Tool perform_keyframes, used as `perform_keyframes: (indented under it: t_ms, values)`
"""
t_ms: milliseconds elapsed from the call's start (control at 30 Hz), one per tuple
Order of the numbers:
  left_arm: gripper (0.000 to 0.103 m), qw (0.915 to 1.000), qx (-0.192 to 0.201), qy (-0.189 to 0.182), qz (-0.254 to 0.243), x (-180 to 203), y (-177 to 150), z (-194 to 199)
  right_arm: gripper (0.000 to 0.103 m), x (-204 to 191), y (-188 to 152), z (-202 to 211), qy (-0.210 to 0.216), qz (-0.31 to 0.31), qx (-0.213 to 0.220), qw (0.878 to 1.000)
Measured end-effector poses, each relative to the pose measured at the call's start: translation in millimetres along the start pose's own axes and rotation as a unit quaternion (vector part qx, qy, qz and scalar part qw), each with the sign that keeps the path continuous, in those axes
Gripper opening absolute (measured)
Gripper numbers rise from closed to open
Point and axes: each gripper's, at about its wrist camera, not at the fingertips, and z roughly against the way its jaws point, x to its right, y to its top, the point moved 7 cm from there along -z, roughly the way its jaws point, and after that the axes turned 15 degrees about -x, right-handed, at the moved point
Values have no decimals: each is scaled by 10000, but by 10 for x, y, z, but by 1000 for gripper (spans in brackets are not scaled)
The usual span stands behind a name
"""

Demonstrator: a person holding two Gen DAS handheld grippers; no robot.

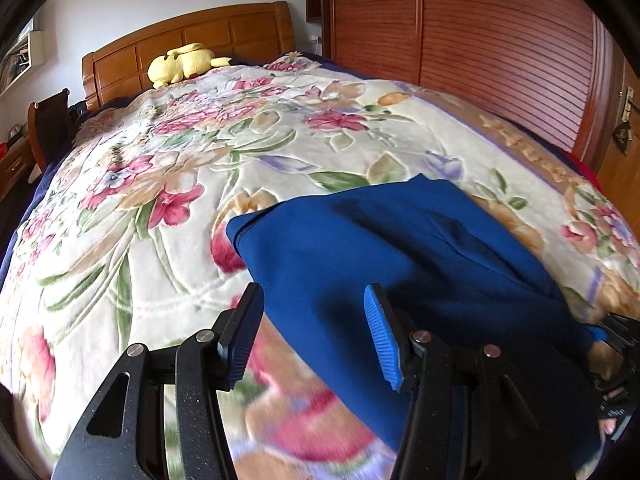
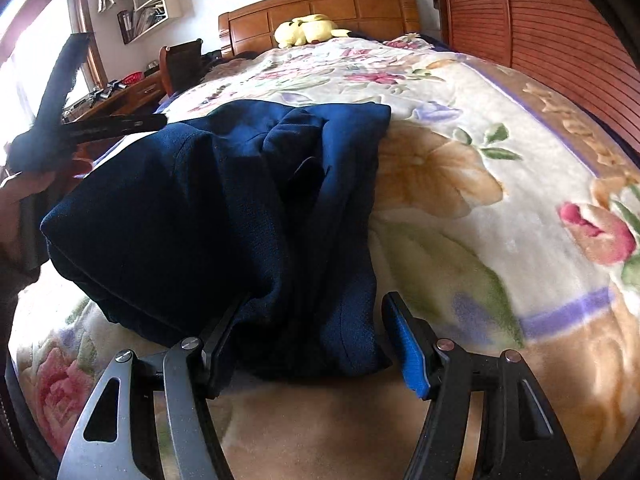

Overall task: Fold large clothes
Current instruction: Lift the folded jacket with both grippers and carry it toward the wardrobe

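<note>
Blue garment [image 2: 224,216] lay folded into bundle on bed [image 2: 460,208], lower centre. Right gripper [image 2: 316,336] jaws spread around its edge, not pinching; left gripper [image 1: 312,336] jaws spread, empty. Final tidying judged left.

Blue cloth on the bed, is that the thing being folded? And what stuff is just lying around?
For the job:
- blue cloth, part folded
- left tongs, open
- right tongs, open, cloth between them
- blanket it lies on

Just lying about:
- yellow plush toy
- headboard
- wardrobe
- desk
- wall shelf
</note>
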Motion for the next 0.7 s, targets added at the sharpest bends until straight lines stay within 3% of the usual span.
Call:
perform_keyframes:
  t_ms: [167,267,333,400,533,700]
  values:
    - [54,9997,-167,154,-32,-98,190,-322,68,10,11,-22,93,-11,-14,10000]
    - [60,9986,-310,426,-26,-195,248,-535,68,11,17,-27,82,-1,0,10000]
    - [69,9976,-379,581,14,-278,262,-655,68,7,15,-26,73,20,7,10000]
    - [79,9977,-464,484,108,-357,273,-775,68,6,12,-35,72,49,-1,10000]
    - [87,9978,-550,168,333,-480,335,-891,68,-7,16,-25,71,65,-19,10000]
    - [87,9973,-578,215,388,-573,417,-988,68,-9,36,-29,77,50,-28,10000]
